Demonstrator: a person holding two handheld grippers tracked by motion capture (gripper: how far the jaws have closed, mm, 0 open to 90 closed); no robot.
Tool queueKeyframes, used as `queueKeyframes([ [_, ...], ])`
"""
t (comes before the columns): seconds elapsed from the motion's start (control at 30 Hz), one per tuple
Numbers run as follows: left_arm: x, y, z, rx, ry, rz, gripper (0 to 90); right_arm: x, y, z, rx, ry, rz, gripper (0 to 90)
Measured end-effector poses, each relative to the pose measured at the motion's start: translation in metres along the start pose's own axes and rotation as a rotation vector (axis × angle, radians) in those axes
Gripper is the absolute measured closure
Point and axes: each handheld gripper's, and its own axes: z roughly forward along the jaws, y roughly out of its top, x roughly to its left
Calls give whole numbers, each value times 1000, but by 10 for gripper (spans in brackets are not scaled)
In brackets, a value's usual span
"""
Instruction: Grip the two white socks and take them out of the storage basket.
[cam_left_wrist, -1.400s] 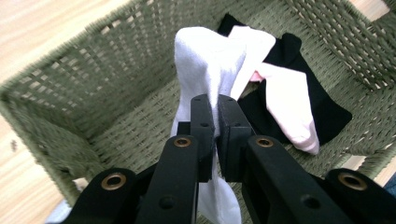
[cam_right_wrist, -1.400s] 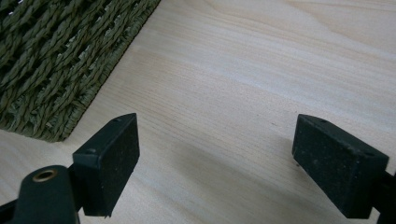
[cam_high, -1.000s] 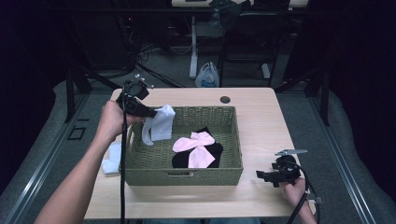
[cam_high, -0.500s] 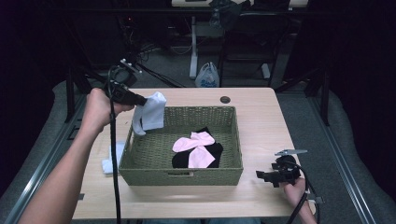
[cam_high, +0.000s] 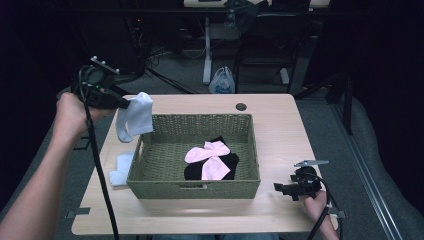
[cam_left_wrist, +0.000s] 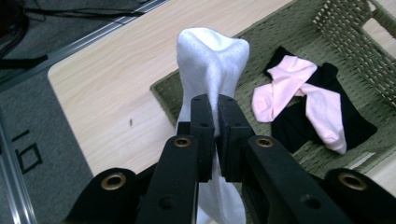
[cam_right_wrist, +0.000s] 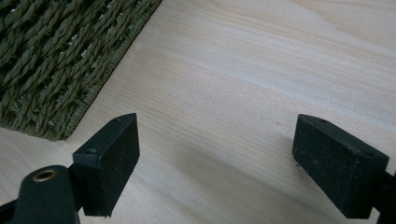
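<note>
Your left gripper (cam_high: 122, 102) is raised over the bench's (cam_high: 280, 125) left rear corner, its fingers (cam_left_wrist: 203, 126) clamped on a white sock (cam_high: 134, 117) that hangs beside the basket's (cam_high: 195, 187) left rear corner. A second white sock (cam_high: 120, 171) lies on the bench, touching the basket's left wall. Inside the basket, two pink socks (cam_high: 210, 157) lie crossed on a black one (cam_high: 230, 167). Your right gripper (cam_high: 287, 189) rests low at the bench's front right, just beside the basket, its fingers (cam_right_wrist: 109, 161) wide apart over bare wood.

Right tool (cam_right_wrist: 215, 163) gapes wide over table (cam_right_wrist: 261, 70), beside basket (cam_right_wrist: 56, 60)
</note>
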Motion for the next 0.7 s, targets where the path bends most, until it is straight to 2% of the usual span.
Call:
queueKeyframes([
  [0.17, 16, -17, -8, 5, 34, -44, 865, 1, 0, 0, 9, 2, -3, 146],
  [0.43, 36, -51, -6, 33, 77, -116, 865, 2, -1, 0, 14, -15, -9, 147],
  [0.6, 43, -65, -1, 41, 81, -145, 865, 2, -1, -1, 12, -14, -10, 147],
  [0.7, 47, -78, 8, 51, 72, -163, 865, 5, -1, -2, 12, -17, -22, 147],
])
